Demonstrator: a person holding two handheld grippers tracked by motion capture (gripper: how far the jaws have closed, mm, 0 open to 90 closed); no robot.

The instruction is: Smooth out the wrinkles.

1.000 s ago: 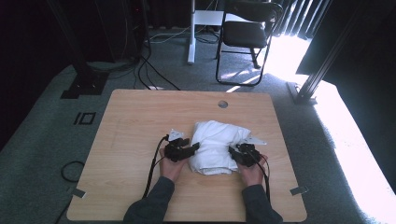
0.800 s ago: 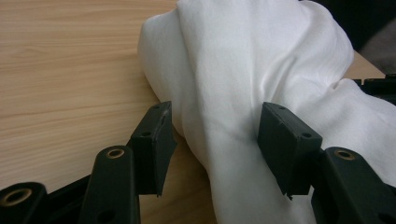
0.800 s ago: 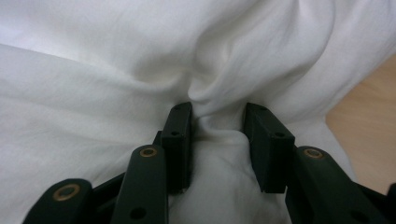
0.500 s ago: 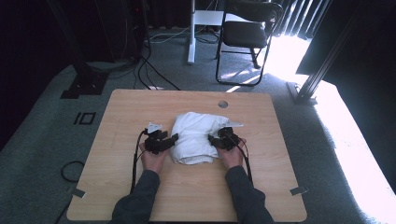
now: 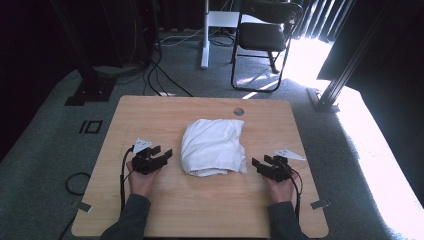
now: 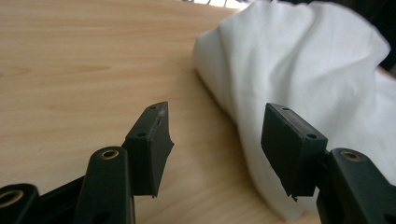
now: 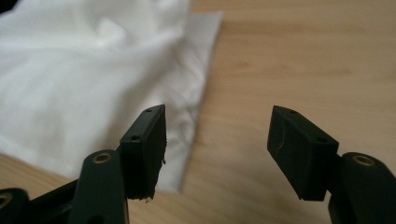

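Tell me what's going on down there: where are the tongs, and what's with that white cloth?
Left tongs and right tongs open, jaws just widened, nothing between them. White cloth folded mid-table, tongs apart on either side. Nothing in the way.

Both forearms wear dark grey sleeves point(image 5: 129, 219) that reach the wrists. Each hand carries a black two-jaw gripper: the left gripper point(image 5: 163, 157) and the right gripper point(image 5: 259, 164) each bear a pale grey three-cornered plate point(image 5: 142, 145) on top and trail a black cable point(image 5: 121, 180). In the gripper views the jaws are matte black, with flat rectangular pads point(image 6: 152, 144) marked by small screw holes. Their linkage arms have brass-coloured rivets point(image 6: 109, 153) at the joints.
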